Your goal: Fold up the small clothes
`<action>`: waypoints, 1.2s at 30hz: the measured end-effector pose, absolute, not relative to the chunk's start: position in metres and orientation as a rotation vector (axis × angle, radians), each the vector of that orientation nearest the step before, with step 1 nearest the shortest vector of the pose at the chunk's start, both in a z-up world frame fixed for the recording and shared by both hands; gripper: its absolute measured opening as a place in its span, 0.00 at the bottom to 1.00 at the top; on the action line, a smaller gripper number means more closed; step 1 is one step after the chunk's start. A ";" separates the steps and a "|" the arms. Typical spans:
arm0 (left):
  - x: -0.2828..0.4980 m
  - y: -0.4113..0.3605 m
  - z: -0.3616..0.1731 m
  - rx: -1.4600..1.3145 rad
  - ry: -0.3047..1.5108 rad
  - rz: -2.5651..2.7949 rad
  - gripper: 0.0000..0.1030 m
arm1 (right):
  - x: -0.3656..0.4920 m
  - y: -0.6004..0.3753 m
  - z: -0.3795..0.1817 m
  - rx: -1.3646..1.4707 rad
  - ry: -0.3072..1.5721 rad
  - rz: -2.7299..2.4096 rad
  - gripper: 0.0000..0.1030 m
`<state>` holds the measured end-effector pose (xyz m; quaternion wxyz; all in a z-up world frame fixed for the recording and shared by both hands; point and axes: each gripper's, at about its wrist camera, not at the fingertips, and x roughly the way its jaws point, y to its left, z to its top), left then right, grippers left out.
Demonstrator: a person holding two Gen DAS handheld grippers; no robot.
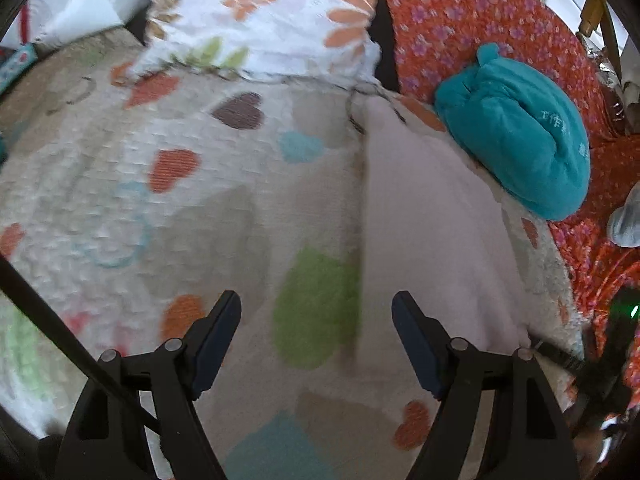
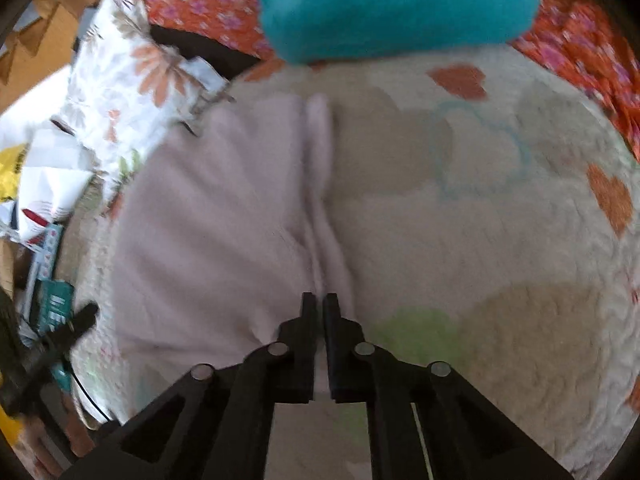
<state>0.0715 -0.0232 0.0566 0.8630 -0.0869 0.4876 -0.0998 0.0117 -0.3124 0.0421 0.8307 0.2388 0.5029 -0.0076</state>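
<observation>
A pale pink garment (image 1: 420, 208) lies flat on a cream blanket with coloured hearts (image 1: 180, 140). My left gripper (image 1: 316, 304) hovers open over the blanket. A green heart shows between its fingers, and the garment's left edge runs up near the right finger. In the right wrist view the same pink garment (image 2: 208, 216) has a raised ridge along its right edge. That ridge runs straight into my right gripper (image 2: 320, 300), whose jaws are shut on a pinch of the cloth. A folded teal garment (image 2: 392, 4) rests beyond it.
The teal bundle (image 1: 516, 132) sits on an orange flowered sheet (image 1: 460, 12) at the far right. A white floral pillow (image 1: 260, 12) lies at the back. Papers and packets (image 2: 44, 184) clutter the left side. The heart blanket (image 2: 500, 240) spreads out to the right.
</observation>
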 end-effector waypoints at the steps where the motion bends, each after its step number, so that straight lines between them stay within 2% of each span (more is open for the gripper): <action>1: 0.078 -0.030 0.051 -0.172 1.033 -0.214 0.75 | 0.011 -0.311 0.035 0.511 1.084 -0.017 0.03; 8: 0.091 -0.062 0.019 -0.021 1.083 -0.216 0.75 | 0.010 -0.306 0.036 0.447 1.088 -0.017 0.04; 9: 0.089 -0.061 0.022 -0.006 1.097 -0.237 0.73 | 0.008 -0.308 0.043 0.435 1.071 -0.011 0.05; 10: 0.087 -0.057 0.027 -0.013 1.103 -0.265 0.67 | 0.008 -0.310 0.050 0.434 1.047 -0.008 0.05; 11: 0.086 -0.050 0.035 -0.043 1.093 -0.287 0.66 | 0.006 -0.314 0.057 0.437 1.020 -0.012 0.06; 12: 0.085 -0.044 0.040 -0.073 1.075 -0.296 0.66 | 0.007 -0.320 0.065 0.441 0.989 -0.022 0.12; 13: 0.086 -0.036 0.047 -0.114 1.046 -0.299 0.69 | 0.009 -0.325 0.072 0.451 0.960 -0.027 0.30; 14: 0.090 -0.026 0.052 -0.157 1.016 -0.292 0.78 | 0.013 -0.331 0.076 0.465 0.934 -0.028 0.43; 15: 0.096 -0.019 0.053 -0.189 0.998 -0.285 0.82 | 0.022 -0.337 0.079 0.484 0.916 -0.032 0.67; 16: 0.104 -0.013 0.051 -0.226 0.990 -0.280 0.87 | 0.031 -0.340 0.079 0.498 0.909 -0.030 0.71; 22: 0.140 -0.029 0.008 -0.363 1.120 -0.463 0.87 | 0.105 -0.327 0.039 0.536 1.015 0.065 0.70; 23: 0.140 -0.034 0.004 -0.395 1.128 -0.490 0.87 | 0.113 -0.323 0.029 0.543 1.039 0.072 0.69; 24: 0.139 -0.038 0.004 -0.392 1.119 -0.485 0.87 | 0.117 -0.318 0.024 0.543 1.040 0.064 0.63; 25: 0.138 -0.042 0.006 -0.376 1.120 -0.492 0.73 | 0.118 -0.313 0.025 0.545 1.020 0.063 0.39; 26: 0.138 -0.045 0.008 -0.399 1.138 -0.543 0.54 | 0.121 -0.309 0.025 0.584 1.028 0.097 0.29; 27: 0.138 -0.045 0.010 -0.438 1.169 -0.579 0.32 | 0.123 -0.307 0.029 0.623 1.029 0.099 0.27; 30: 0.136 -0.037 0.042 -0.393 1.127 -0.540 0.21 | 0.118 -0.300 0.059 0.646 0.964 0.168 0.22; 31: 0.134 -0.035 0.057 -0.371 1.099 -0.534 0.09 | 0.115 -0.299 0.070 0.663 0.929 0.195 0.22; 32: 0.134 -0.034 0.066 -0.359 1.086 -0.536 0.04 | 0.109 -0.300 0.084 0.679 0.882 0.225 0.22; 36: 0.133 -0.036 0.085 -0.250 1.049 -0.463 0.06 | 0.100 -0.303 0.092 0.615 0.858 0.174 0.22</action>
